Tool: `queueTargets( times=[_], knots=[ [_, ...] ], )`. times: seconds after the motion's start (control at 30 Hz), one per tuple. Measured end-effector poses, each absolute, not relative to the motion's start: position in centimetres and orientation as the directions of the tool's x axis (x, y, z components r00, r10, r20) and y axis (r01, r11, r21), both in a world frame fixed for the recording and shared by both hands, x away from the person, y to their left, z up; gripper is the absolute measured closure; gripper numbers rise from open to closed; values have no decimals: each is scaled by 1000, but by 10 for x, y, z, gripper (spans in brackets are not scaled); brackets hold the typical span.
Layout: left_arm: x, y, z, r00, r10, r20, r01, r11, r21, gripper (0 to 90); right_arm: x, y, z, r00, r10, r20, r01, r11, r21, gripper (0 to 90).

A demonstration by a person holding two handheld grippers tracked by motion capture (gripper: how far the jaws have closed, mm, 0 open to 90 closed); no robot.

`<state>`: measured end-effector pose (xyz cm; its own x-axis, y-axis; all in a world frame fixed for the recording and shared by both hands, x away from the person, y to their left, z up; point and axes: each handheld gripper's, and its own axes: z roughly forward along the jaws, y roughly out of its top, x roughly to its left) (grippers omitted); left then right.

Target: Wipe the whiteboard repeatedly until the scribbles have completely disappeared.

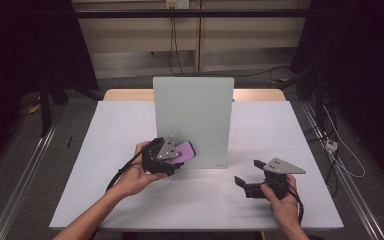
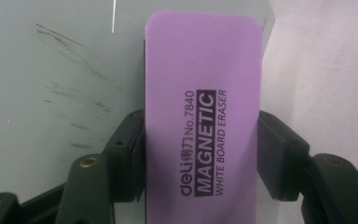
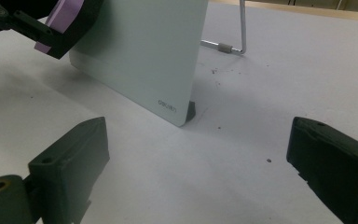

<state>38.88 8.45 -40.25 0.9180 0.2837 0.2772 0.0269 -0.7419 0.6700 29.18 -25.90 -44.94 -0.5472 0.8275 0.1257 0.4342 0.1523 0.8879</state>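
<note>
Tabletop (image 1: 260, 200): white, carrying a pale whiteboard (image 1: 195, 115) propped upright at centre, face near. Purple eraser (image 2: 203, 112) is pinched across its width by left gripper (image 1: 162, 156), pad laid on the board's lower left, likely for wiping the marks (image 2: 70, 93). Right gripper (image 3: 200, 177) is hovering near right, fingers spread, empty.

Left gripper (image 1: 176, 156), held in the left hand (image 1: 139, 172) near centre, has its jaws clamped on an eraser (image 2: 203, 116); right gripper (image 1: 247, 175), in the right hand (image 1: 282, 199) near right, gapes wide.
</note>
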Motion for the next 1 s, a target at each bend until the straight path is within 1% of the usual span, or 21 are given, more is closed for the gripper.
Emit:
queueTargets(
  times=[0.13, 0.3, 0.47, 0.57, 0.7, 0.87, 1.0],
  knots=[
    [390, 87, -400, 918, 289, 271, 33, -739, 673, 411, 292, -259, -449, -548, 827, 125, 433, 153, 888, 56],
    [394, 94, -389, 907, 322, 273, 44, -715, 698, 411, 292, -259, -449, -547, 828, 124, 433, 153, 888, 56],
    [400, 103, -372, 887, 376, 268, 60, -670, 740, 410, 292, -259, -449, -548, 827, 125, 434, 153, 888, 56],
    [404, 110, -359, 866, 413, 282, 64, -651, 757, 410, 292, -259, -450, -548, 828, 123, 432, 154, 888, 56],
    [411, 121, -343, 845, 464, 267, 82, -605, 792, 410, 292, -259, -450, -546, 829, 125, 436, 153, 887, 56],
    [410, 118, -345, 844, 456, 283, 78, -626, 776, 410, 293, -258, -450, -550, 826, 124, 435, 158, 886, 56],
    [407, 115, -355, 854, 435, 287, 73, -644, 761, 410, 293, -258, -450, -550, 826, 123, 435, 158, 887, 56]
  ],
)
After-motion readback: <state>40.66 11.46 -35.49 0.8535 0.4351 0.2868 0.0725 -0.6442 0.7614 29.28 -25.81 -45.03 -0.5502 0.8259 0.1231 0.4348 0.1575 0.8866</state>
